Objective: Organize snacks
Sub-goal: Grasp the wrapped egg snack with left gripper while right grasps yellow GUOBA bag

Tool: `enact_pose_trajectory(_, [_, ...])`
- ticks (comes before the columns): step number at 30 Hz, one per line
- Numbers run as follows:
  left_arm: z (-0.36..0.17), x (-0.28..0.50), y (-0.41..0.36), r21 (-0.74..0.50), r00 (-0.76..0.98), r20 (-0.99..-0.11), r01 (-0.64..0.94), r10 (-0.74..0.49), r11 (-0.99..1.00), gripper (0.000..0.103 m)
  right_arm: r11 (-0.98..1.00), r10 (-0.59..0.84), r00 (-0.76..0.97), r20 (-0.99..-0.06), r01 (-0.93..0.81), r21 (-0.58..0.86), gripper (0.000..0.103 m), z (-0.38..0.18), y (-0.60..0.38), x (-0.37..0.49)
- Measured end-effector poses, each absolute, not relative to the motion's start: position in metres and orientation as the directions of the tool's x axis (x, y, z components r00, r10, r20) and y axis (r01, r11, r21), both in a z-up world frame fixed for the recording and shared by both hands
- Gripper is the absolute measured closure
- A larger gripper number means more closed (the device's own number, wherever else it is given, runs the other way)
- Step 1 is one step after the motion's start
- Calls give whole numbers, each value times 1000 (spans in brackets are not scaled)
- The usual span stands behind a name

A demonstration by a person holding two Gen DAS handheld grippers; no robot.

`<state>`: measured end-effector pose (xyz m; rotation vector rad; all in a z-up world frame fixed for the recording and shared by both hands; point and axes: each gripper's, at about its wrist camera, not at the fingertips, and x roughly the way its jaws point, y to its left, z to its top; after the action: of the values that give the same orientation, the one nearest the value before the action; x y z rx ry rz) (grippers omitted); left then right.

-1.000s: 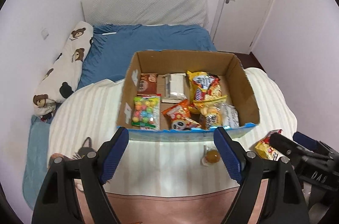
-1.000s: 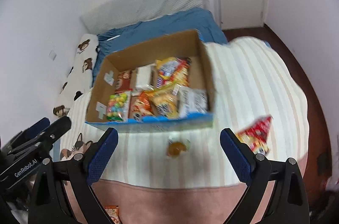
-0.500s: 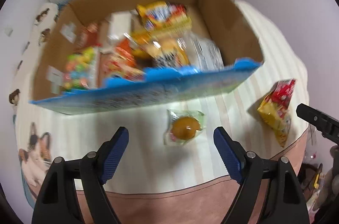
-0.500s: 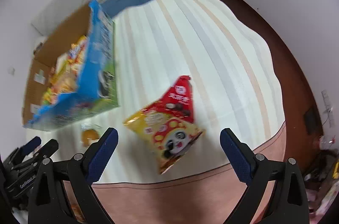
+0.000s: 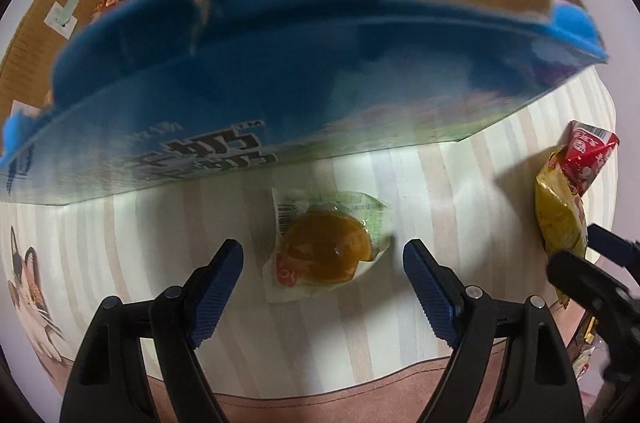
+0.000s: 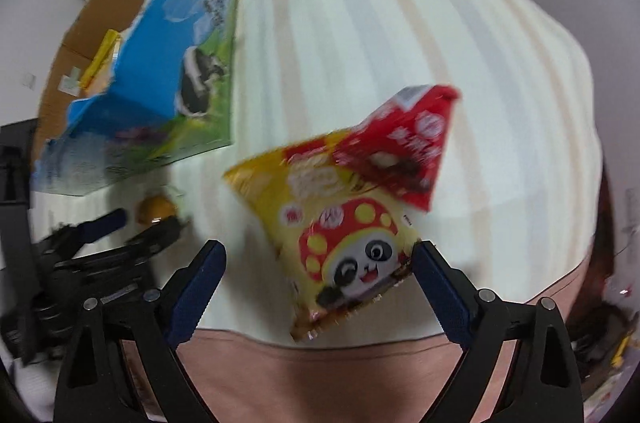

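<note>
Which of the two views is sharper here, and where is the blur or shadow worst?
Left wrist: wrapped bun sharp, near box wall soft and dark, strong fisheye bending. Right wrist: motion blur throughout, panda snack bag smeared, box print unreadable.

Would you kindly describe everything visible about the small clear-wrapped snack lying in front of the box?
The small wrapped snack is a glossy amber-brown round piece sealed in a crinkled clear wrapper with a barcode, green print and a red mark. It lies flat on the striped blanket, just clear of the box's blue front, between the open left gripper's fingers, untouched.
</note>
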<state>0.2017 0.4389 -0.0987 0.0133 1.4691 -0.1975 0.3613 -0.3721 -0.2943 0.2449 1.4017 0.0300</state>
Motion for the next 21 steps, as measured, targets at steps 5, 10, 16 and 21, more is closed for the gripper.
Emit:
enact_pose_trajectory(5, [-107,204,434,-129,69,-988,129,-139,983,21,977,145,230,-962,123,176,6,-276,-381,365])
enact_pose_trajectory(10, [-116,212,420,-113,75,-989,141,-124,984,27,990,85,155,-984,99,101,6,-306,-379,394])
enact_pose_trajectory(16, [-111,210,415,-93,110,-988,140,-109,986,44,997,13,174,-985,76,27,23,-322,-363,395])
enact_pose_trajectory(21, [-113,188,426,-91,97,-990,136,-105,987,44,999,18,200,-980,46,28,35,-320,-348,376])
